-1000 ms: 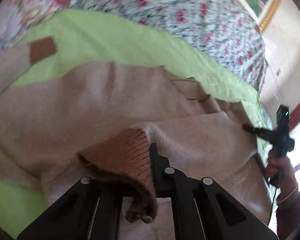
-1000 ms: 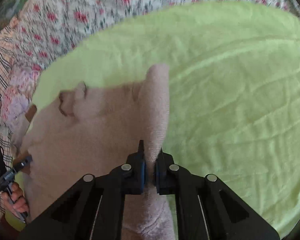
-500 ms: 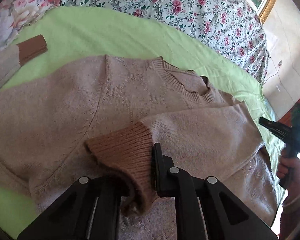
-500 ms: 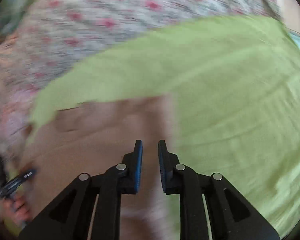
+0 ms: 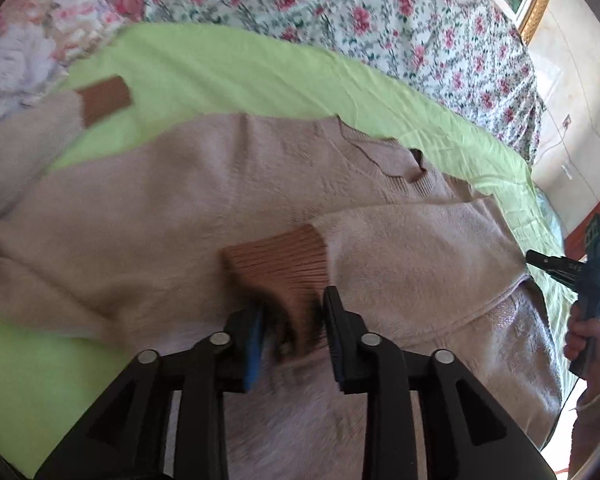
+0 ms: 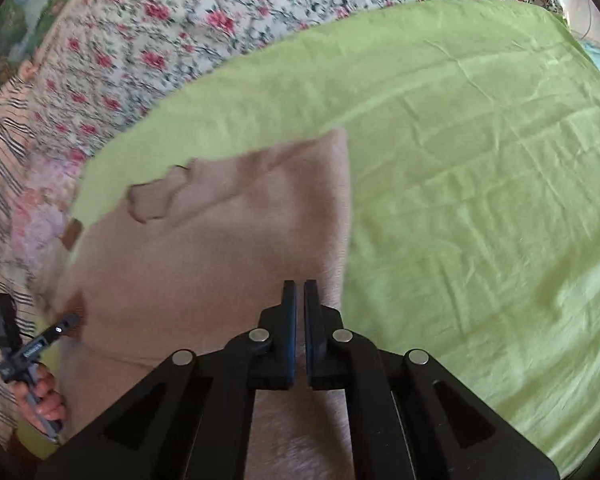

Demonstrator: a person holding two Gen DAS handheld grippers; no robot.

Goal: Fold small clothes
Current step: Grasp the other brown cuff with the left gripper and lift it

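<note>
With the sleeve already laid across the body of the sweater (image 5: 180,208), the left wrist view shows the left tool (image 5: 294,312) with its jaws parted; they have just been opening. The brown cuff (image 5: 280,268) lies between the pads, slack, no longer pinched. Sweater lies flat on the green sheet (image 5: 260,76) over the bed, collar (image 5: 384,160) toward the far edge. Second cuff (image 5: 104,100) sits out at far left, its sleeve not yet folded in. Judgement: the step is releasing this cuff; best to back the tool straight off along the fabric so the pads do not drag the cuff out of place. The right tool (image 5: 540,260), held in a hand (image 5: 592,344), is near the sweater's right edge.

Right wrist view: right tool (image 6: 299,292) closed, jaws together; no fabric seen pinched between them. Folded edge of the sweater (image 6: 220,240) runs just below and left of the tips. Left tool (image 6: 66,324) is at far left. Floral bedspread (image 6: 160,40) surrounds the sheet; striped cloth (image 6: 4,152) at the left margin. Nothing blocks the remaining sleeve; wide bare sheet to the right.
</note>
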